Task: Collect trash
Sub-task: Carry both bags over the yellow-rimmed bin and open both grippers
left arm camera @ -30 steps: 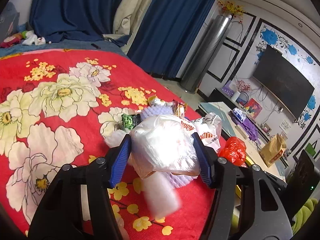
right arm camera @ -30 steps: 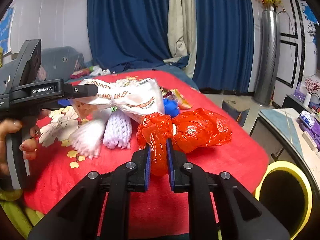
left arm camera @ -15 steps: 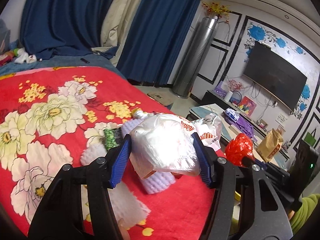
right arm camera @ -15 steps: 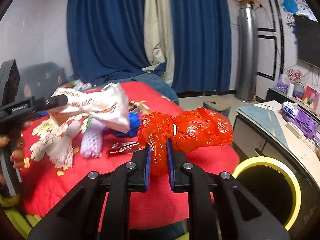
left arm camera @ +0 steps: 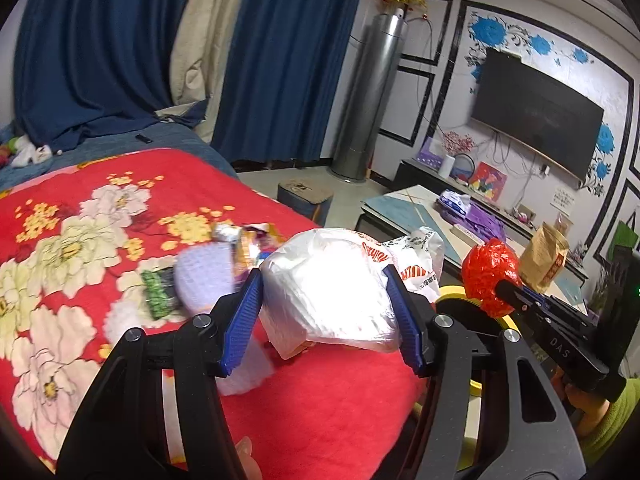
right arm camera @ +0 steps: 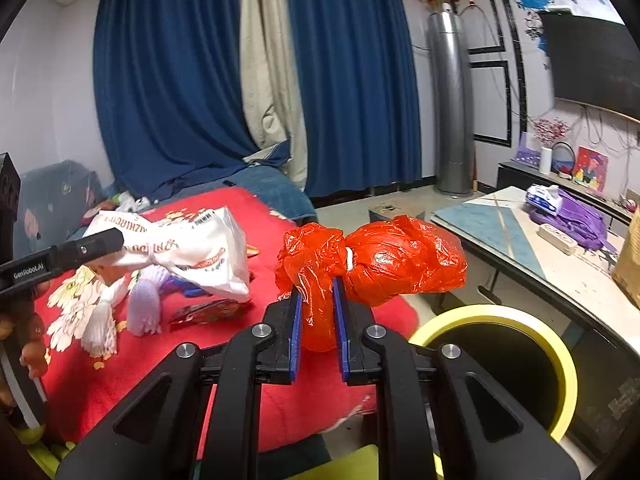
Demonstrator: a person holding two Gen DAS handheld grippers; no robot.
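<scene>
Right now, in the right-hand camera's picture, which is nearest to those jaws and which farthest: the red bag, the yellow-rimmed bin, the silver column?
1. Red bag: clamped in the right gripper jaws, dead ahead.
2. Yellow-rimmed bin: on the floor, low to the right.
3. Silver column: far back by the blue curtains, right of centre.

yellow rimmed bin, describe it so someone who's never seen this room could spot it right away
Start at the bed with the red floral blanket, then look to the floor gap between its near corner and the low table. There stands the bin, round with a dark inside. Its bright yellow rim sets it apart; nothing else nearby is yellow and ring-shaped.
</scene>
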